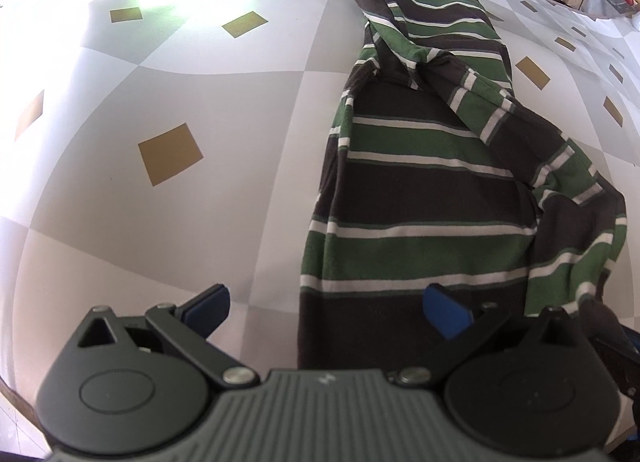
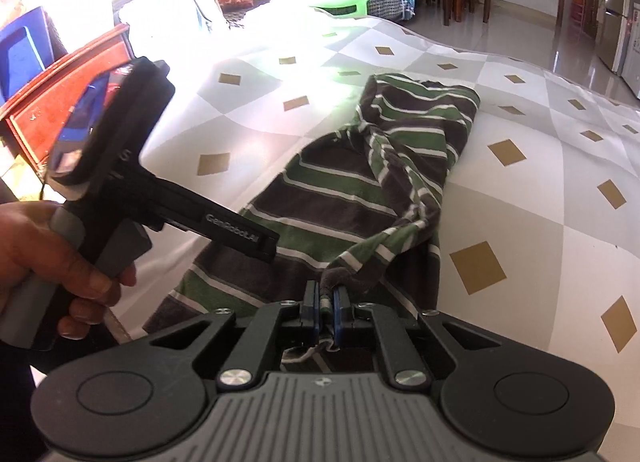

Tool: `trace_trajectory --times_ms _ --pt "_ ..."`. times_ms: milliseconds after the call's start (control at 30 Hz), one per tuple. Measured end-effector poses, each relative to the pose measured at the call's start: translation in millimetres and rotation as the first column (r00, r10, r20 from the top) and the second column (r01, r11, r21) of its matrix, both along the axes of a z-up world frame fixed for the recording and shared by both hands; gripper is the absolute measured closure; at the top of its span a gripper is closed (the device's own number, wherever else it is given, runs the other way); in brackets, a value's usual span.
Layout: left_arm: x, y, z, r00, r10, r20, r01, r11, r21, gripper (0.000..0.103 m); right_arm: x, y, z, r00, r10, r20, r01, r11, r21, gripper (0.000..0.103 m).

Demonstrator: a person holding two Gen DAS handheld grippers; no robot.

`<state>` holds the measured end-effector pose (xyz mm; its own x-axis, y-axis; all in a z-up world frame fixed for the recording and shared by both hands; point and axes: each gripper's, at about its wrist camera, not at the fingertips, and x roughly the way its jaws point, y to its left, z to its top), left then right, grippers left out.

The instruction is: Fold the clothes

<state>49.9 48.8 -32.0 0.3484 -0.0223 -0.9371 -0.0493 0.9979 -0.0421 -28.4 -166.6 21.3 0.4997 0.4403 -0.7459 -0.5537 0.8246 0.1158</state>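
**Sleeve pinched by the right gripper, left gripper waiting open**

In the left wrist view, the left gripper fills the bottom of the frame with its jaws spread wide and nothing between them; its blue pads hang over the near hem of the striped shirt without pressing on it. The shirt, banded green, dark brown and white, runs from bottom centre up to the top centre of the frame on the checked cloth that covers the worktop. One side looks already turned in over the body, and a sleeve trails down the right side of the frame towards the lower right corner.

In the right wrist view, a hand at the left edge holds the left gripper's handle over the shirt's near left part. At bottom centre the right gripper has its jaws closed almost fully on a bunched bit of dark fabric, which appears to be the sleeve's cuff end; the sleeve rises slack from there across the shirt.

The step in hand seems to be folding this sleeve in. Next, the cuff likely needs carrying over the body and laying flat, with the open left gripper steadying or smoothing the hem so the shirt does not drag.
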Motion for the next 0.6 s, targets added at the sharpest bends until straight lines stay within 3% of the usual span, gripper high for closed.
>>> trace_trajectory --times_ms 267,600 --pt "4.9 21.5 7.6 0.996 0.089 0.020 -0.088 0.995 -0.035 0.000 -26.4 33.8 11.7 0.982 0.185 0.033 -0.187 0.980 0.072 0.095" --pt "3.7 47.6 18.8 0.982 0.183 0.052 -0.178 0.980 -0.085 0.000 -29.7 65.1 4.2 0.965 0.260 0.038 -0.263 0.962 0.080 0.095"
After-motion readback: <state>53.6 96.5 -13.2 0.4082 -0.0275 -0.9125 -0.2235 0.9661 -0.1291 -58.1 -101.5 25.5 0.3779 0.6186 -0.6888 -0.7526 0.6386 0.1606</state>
